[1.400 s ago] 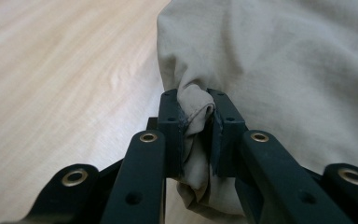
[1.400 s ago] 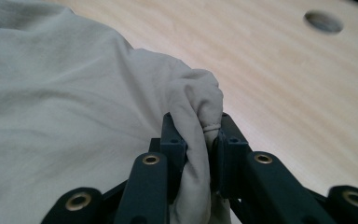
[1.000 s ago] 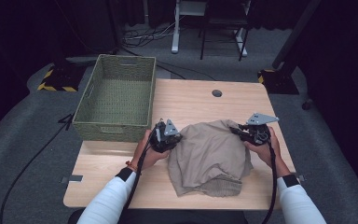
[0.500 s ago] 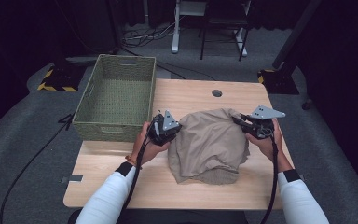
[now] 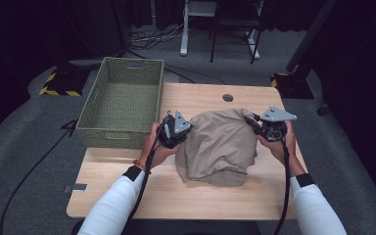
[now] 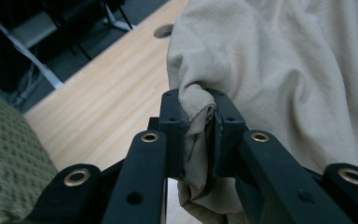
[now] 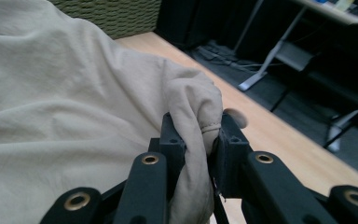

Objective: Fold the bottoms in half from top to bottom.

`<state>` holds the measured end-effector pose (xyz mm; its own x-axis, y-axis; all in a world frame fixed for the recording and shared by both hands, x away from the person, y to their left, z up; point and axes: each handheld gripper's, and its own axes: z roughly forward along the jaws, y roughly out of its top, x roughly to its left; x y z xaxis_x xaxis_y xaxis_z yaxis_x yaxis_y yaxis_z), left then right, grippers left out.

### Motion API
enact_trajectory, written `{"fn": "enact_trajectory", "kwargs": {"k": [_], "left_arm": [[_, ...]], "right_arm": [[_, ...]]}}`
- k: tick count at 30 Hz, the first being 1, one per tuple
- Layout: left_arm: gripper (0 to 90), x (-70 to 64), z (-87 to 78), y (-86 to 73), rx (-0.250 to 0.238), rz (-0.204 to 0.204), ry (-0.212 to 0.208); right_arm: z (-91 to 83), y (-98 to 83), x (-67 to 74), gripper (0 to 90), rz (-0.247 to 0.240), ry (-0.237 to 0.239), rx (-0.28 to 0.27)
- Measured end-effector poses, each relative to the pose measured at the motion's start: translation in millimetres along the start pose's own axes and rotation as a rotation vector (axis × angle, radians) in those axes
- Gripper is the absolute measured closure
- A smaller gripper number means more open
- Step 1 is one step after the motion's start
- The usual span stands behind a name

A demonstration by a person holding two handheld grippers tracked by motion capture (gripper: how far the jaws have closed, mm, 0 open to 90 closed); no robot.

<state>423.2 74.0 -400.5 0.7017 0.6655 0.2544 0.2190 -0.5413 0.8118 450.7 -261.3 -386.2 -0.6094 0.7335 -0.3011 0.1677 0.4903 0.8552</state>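
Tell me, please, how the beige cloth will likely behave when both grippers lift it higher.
The beige cloth is probably floppy: it sags in folds between the left gripper and right gripper. It looks light, and its lower edge would likely drag over the table before swinging free.

Both tools (image 5: 188,128) (image 5: 251,120) raised the cloth (image 5: 220,147) higher

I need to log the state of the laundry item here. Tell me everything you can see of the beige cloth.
The cloth is a plain beige garment or sheet of thin, soft woven fabric, crumpled and full of folds. Its top edge is pinched at two bunched corners: the left claw is shut on one, the right claw on the other. It hangs spread between them, and its lower part lies bunched on the wooden table, to the right of the green basket.
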Motion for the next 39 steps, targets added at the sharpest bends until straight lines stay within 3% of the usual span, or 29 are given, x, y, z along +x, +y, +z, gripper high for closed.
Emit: {"fn": "enact_trajectory", "kwargs": {"k": [6,10,13,15,19,20,21,23,24,26,27,30,34,37,39], "left_arm": [[77.9,-14.7,-21.4,-12.2,-0.083,0.031,0.058],[78.1,-43.0,-37.8,-36.4,-0.092,0.118,0.082],[78.1,-64.8,-44.8,-60.1,-0.076,0.177,0.072],[78.0,-76.0,-45.6,-74.3,-0.06,0.199,0.054],[77.4,-83.0,-46.4,-88.3,-0.026,0.22,0.008],[77.0,-81.1,-45.5,-87.9,-0.018,0.199,-0.012],[76.6,-77.1,-45.0,-86.1,-0.026,0.179,-0.021],[76.5,-66.4,-42.5,-78.7,-0.032,0.111,-0.057],[76.2,-60.7,-40.2,-73.8,-0.027,0.097,-0.066],[75.9,-49.3,-33.4,-63.6,-0.026,0.059,-0.064],[75.9,-43.6,-30.1,-58.0,-0.024,0.031,-0.067],[75.9,-38.3,-25.9,-42.7,-0.063,0.031,0.005],[75.4,-37.0,-33.6,-34.1,-0.12,0.015,0.062],[75.4,-38.7,-41.2,-39.6,-0.135,0.009,0.071],[75.9,-49.4,-50.3,-50.6,-0.153,0.072,0.092]], "right_arm": [[-22.8,-0.1,9.5,76.2,-0.04,-0.002,-0.107],[-45.5,-16.5,32.7,76.8,-0.119,0.007,-0.157],[-61.0,-40.9,62.4,77.0,-0.227,0.006,-0.157],[-66.4,-55.5,76.1,77.1,-0.24,0.03,-0.152],[-70.7,-82.0,96.7,77.1,-0.294,0.073,-0.091],[-69.6,-84.6,98.7,77.1,-0.316,0.078,-0.062],[-68.4,-85.3,98.1,77.1,-0.311,0.066,-0.056],[-65.0,-78.6,89.8,77.2,-0.262,0.063,-0.06],[-62.3,-72.2,83.1,77.2,-0.239,0.056,-0.056],[-53.6,-54.6,63.7,77.2,-0.154,0.079,-0.049],[-49.8,-48.0,57.3,77.2,-0.127,0.066,-0.043],[-36.8,-23.9,37.0,77.1,-0.067,0.03,-0.055],[-41.3,-3.9,38.4,77.1,-0.127,-0.055,-0.122],[-52.2,-5.4,44.5,76.9,-0.137,-0.039,-0.175],[-60.9,-14.6,53.9,76.9,-0.19,-0.024,-0.197]]}}
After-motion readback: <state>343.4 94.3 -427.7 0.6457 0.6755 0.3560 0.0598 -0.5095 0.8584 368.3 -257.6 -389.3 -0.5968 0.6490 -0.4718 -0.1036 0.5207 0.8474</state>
